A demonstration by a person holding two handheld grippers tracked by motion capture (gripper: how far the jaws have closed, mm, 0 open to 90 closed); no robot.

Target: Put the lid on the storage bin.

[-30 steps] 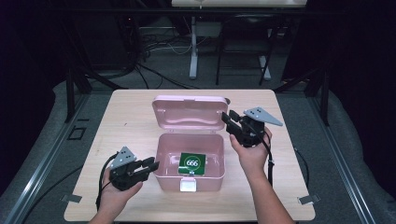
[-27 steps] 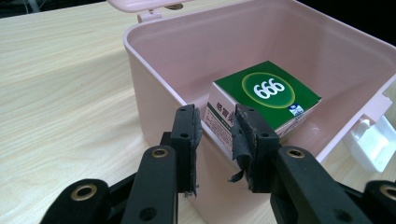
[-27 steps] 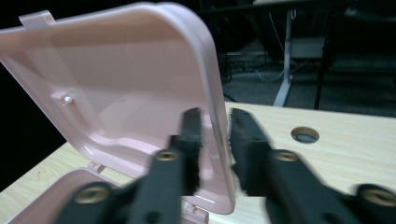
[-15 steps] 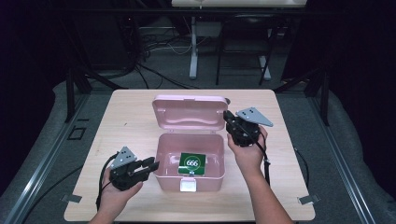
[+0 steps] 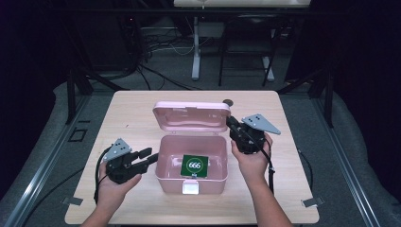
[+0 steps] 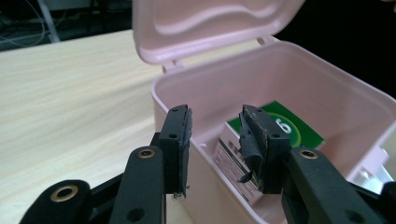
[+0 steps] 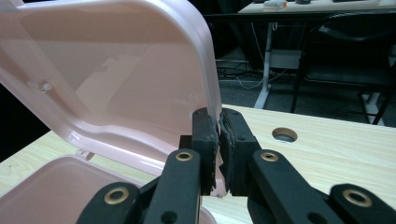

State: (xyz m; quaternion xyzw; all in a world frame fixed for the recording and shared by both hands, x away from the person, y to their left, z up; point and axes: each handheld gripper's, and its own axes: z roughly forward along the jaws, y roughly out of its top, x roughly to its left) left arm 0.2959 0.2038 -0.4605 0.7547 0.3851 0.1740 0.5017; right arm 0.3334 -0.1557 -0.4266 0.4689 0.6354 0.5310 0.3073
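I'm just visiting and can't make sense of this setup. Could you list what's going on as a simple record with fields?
Setting: wooden table
Container: pink plastic box, open
Lid: pink lid, raised
Contents: green 666 packet in the box
Left gripper: open, at the box's left wall, holding nothing
Right gripper: shut on the lid's edge
Operator: a person, one gripper per hand

The table (image 5: 142, 118) is bright under light from above, the room around it dark. Close-up black jaws look a bit blurry.
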